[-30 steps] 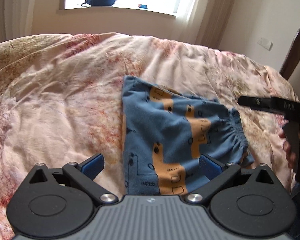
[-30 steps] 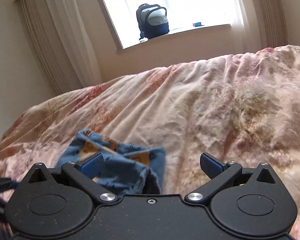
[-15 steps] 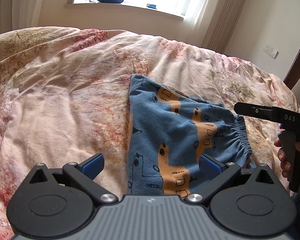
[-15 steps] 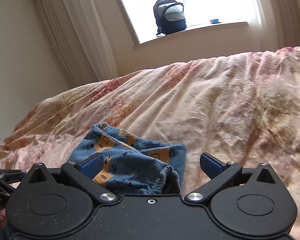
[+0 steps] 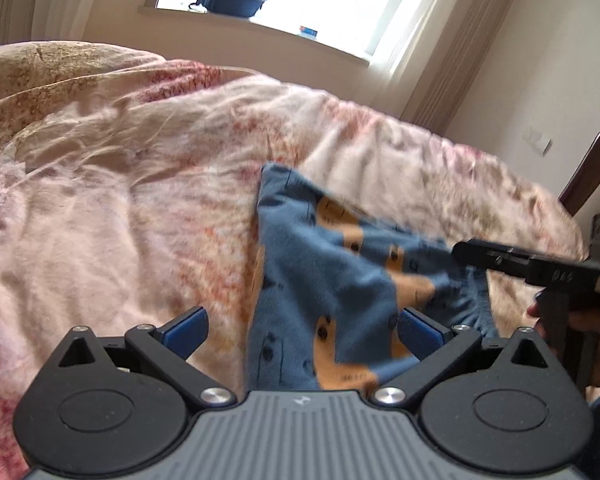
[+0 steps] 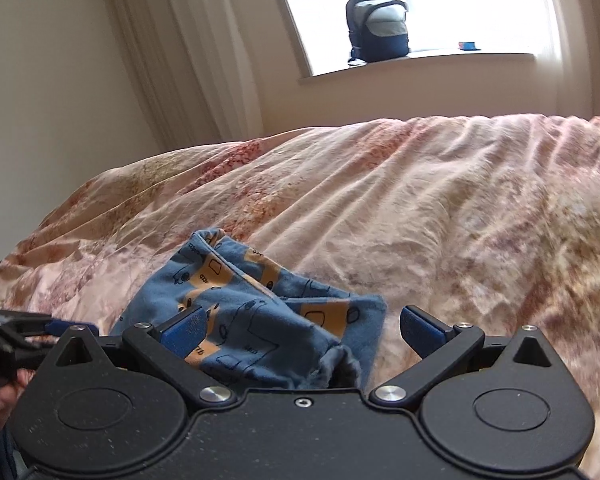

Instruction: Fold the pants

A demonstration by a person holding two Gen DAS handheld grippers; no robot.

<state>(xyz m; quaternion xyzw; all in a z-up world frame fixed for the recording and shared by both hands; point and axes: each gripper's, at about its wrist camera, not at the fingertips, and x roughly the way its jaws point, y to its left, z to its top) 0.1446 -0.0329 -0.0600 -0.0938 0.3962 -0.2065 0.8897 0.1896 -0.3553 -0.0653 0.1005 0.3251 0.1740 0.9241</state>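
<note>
Left wrist view: both claws, left claw point(image 5: 302, 330) and right claw point(image 6: 300, 330), are hanging spread apart and empty over folded pants point(image 5: 332, 280) lying at bed's point(image 5: 120, 200) five o'clock; snagging could be undoing folds.

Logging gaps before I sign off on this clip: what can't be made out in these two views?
- Pants: near edge hidden behind the left gripper body in the left view; print motion-blurred.
- Pants waistband: lower part hidden behind the right gripper body in the right view.
- Small item on the windowsill: too small to identify.
- Hand: cut off by the right edge.
</note>
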